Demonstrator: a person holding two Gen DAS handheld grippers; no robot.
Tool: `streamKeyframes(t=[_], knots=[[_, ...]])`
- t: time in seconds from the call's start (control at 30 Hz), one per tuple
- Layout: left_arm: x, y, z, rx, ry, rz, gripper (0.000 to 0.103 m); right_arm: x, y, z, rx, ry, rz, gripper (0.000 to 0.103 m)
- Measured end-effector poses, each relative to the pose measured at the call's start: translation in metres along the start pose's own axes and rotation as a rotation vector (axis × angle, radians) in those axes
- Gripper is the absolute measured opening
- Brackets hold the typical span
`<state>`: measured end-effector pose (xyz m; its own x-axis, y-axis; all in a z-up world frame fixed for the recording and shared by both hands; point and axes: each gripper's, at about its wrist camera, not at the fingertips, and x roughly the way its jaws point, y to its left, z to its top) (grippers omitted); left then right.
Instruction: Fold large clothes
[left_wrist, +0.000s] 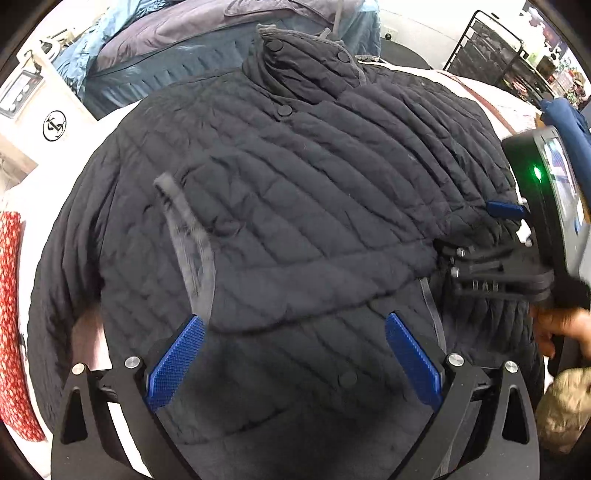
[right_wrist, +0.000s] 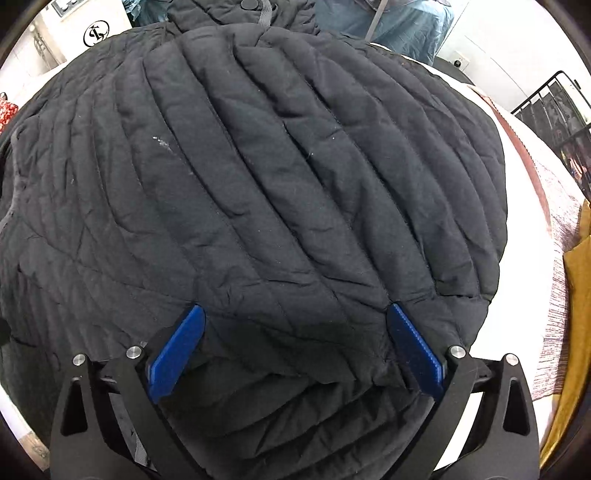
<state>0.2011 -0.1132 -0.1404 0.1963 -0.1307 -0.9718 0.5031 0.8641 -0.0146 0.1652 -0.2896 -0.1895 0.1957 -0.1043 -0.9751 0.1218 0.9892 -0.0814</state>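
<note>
My left hand-held gripper (left_wrist: 293, 354) hangs just above the lower front of the dark quilted jacket (left_wrist: 280, 192), its blue fingers (left_wrist: 175, 363) spread wide with nothing between them. The jacket lies front-up on a pale bed cover (left_wrist: 92, 334) that shows as a bare patch between the jacket's body and its sleeve on my left. Just beyond my left fingers a grey-edged flap (left_wrist: 188, 236) of the jacket's front is turned up, and a folded-over panel crosses the jacket's middle.

My right hand-held gripper (right_wrist: 295, 345) sits at the jacket's near right edge — its blue fingers (right_wrist: 177, 354) are also wide apart, with a thick bunched fold of the jacket (right_wrist: 273, 177) lying between them, though they are not pressed onto it. In the left wrist view that same gripper (left_wrist: 506, 210) reaches in at the jacket's right side, a green light (left_wrist: 536, 172) glowing on its body, my hand (left_wrist: 561, 332) wrapped around its handle.

Farther up the jacket, the snap buttons (left_wrist: 284, 110) run to the stand-up collar (left_wrist: 303, 62). Beyond the collar lies a heap of blue-grey quilted clothes (left_wrist: 184, 40). To the jacket's far right stands a black wire rack (left_wrist: 498, 48); to its left, a red patterned cloth (left_wrist: 14, 321) hangs at the bed's edge.
</note>
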Motion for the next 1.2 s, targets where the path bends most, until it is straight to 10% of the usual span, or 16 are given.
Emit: streamKeyframes(t=[0.4, 0.93, 1.2], knots=[[0.079, 0.011, 0.035, -0.041, 0.184, 0.013, 0.098, 0.015, 0.007, 0.009, 0.007, 0.034, -0.012, 0.098], [0.076, 0.023, 0.009, -0.041, 0.158, -0.027, 0.098, 0.020, 0.016, 0.020, 0.010, 0.134, -0.007, 0.098], [0.027, 0.078, -0.036, -0.337, 0.045, -0.187, 0.097, -0.020, 0.018, -0.007, 0.079, 0.115, 0.163, 0.098]])
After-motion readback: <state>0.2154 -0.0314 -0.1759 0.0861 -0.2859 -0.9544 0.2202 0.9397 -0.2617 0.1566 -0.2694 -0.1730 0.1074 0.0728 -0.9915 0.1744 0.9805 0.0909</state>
